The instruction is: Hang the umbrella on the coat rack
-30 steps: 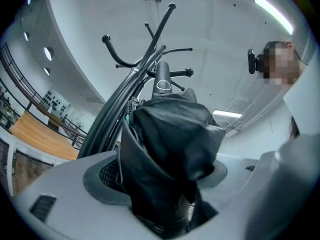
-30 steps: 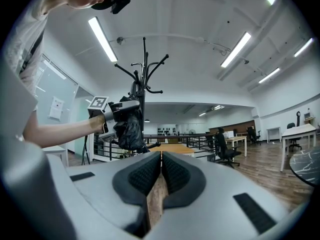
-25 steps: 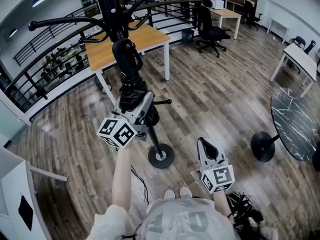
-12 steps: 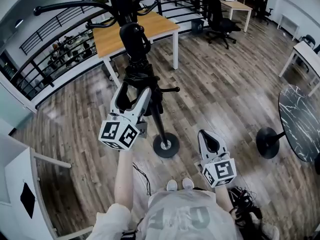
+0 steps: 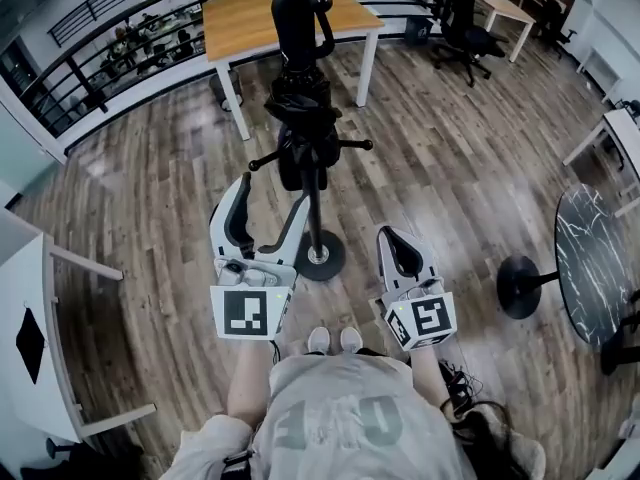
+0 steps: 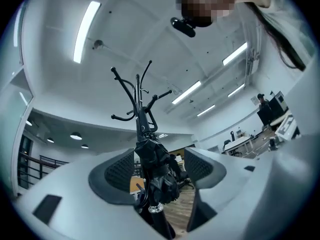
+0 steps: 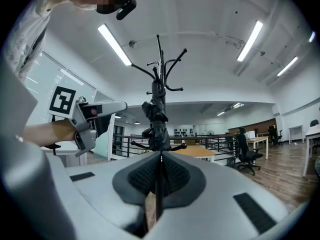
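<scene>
The black folded umbrella [image 5: 300, 118] hangs upright against the pole of the black coat rack [image 5: 317, 218], its looped handle [image 5: 300, 13] up by the hooks. My left gripper [image 5: 268, 193] is open and empty, below and left of the umbrella and not touching it. In the left gripper view the umbrella [image 6: 155, 166] shows between the spread jaws, farther off. My right gripper [image 5: 388, 238] is shut on nothing, low and right of the rack's round base [image 5: 322, 258]. The right gripper view looks up at the umbrella [image 7: 157, 124] past its closed jaws.
A wooden table [image 5: 250, 23] and a black railing [image 5: 100, 63] stand behind the rack. An office chair [image 5: 470, 38] is at the back right. A dark marble round table [image 5: 595, 258] and a black disc foot [image 5: 520, 288] are on the right. White cabinet [image 5: 25, 338] on the left.
My left gripper opened, let go of the umbrella and drew back down toward me. The umbrella stays hanging on the rack. The right gripper has hardly moved.
</scene>
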